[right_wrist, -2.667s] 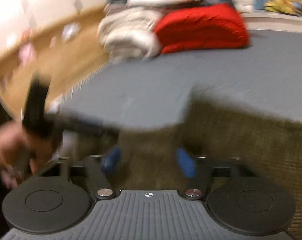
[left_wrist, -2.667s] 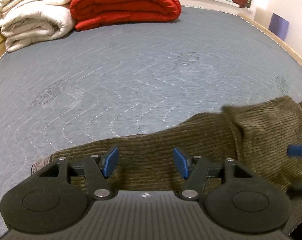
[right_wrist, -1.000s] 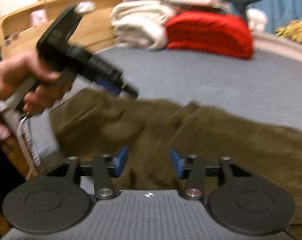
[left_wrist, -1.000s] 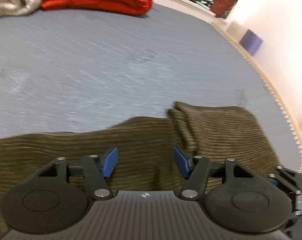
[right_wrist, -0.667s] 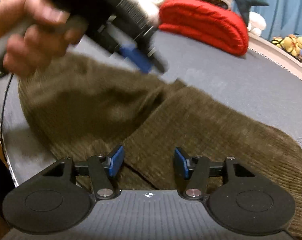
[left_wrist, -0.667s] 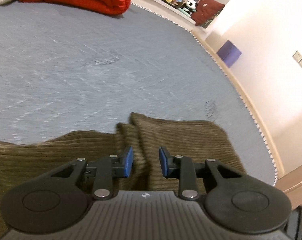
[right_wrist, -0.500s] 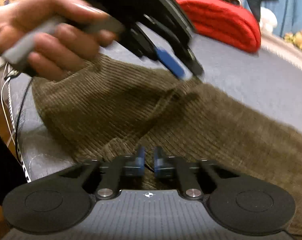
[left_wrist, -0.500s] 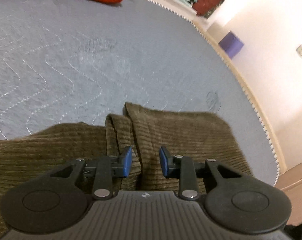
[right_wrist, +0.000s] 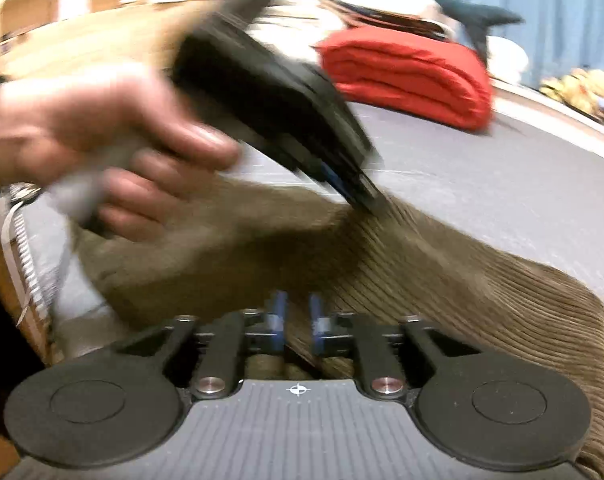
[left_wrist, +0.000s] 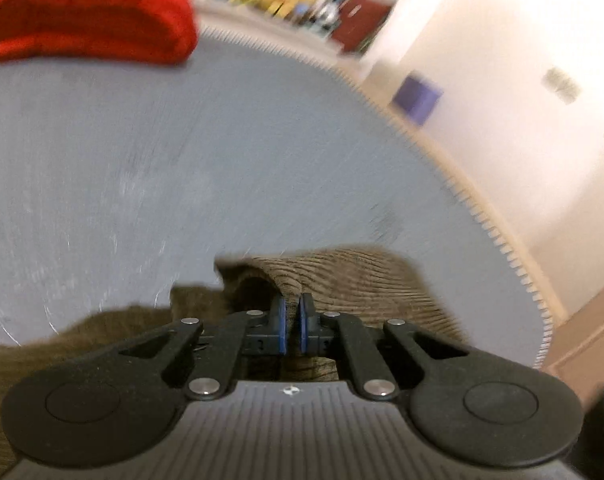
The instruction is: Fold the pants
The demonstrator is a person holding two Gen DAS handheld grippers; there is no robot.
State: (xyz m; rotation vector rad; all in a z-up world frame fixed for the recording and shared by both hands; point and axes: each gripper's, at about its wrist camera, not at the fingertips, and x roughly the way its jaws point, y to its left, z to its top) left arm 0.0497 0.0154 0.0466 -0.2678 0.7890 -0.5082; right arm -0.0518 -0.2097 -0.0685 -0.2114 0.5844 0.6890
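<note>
While the left wrist view blurs, the left gripper (left_wrist: 292,326) shows its pads clamped on a raised fold of the olive corduroy pants (left_wrist: 354,280), which lie at the near edge of the grey mattress (left_wrist: 182,160). Judgement: lift evenly, carry the fold across.

Right wrist view: right gripper (right_wrist: 298,326) has just been opening; cloth sits between its parted pads, grip uncertain. It should re-close before lifting, I judge. The pants' long axis runs from near left to far right; the cords follow it.
</note>
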